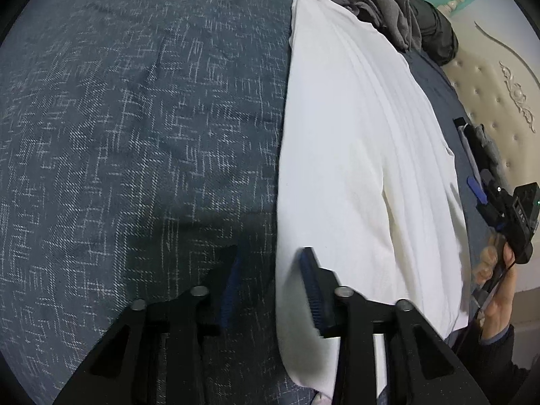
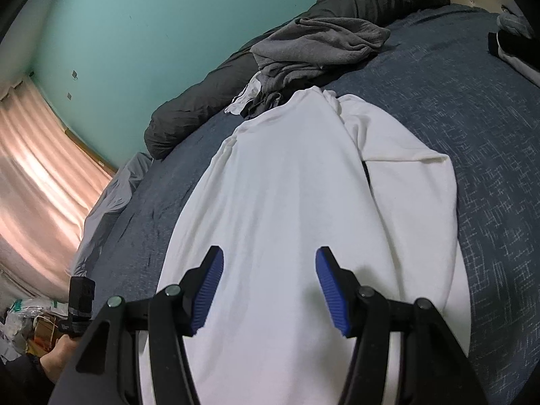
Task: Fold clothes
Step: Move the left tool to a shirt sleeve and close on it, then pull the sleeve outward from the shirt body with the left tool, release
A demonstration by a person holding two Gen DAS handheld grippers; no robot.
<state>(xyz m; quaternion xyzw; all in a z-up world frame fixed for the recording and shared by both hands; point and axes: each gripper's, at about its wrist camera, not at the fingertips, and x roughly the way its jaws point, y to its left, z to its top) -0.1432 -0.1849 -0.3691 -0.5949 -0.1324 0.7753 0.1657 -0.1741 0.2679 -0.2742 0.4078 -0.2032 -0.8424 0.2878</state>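
A white long-sleeved top (image 1: pixel 354 155) (image 2: pixel 287 202) lies flat on the dark blue patterned bedspread (image 1: pixel 135 118) (image 2: pixel 489 118), one sleeve folded across its right side in the right wrist view. My left gripper (image 1: pixel 273 253) is open at the top's left edge, with one fingertip (image 1: pixel 308 260) over the white cloth and the other over the bedspread. My right gripper (image 2: pixel 268 253) hangs open above the lower middle of the top, nothing between its pads (image 2: pixel 211 283). In the left wrist view the right gripper (image 1: pixel 486 182) shows at the far right, held by a hand (image 1: pixel 496 287).
A heap of grey clothes (image 1: pixel 381 0) (image 2: pixel 314 47) lies just past the top's collar end. A dark rolled duvet (image 2: pixel 236 77) runs along the teal wall (image 2: pixel 152 23). A cream tufted headboard (image 1: pixel 499 94) stands to the right. A pink curtain (image 2: pixel 37 175) hangs at left.
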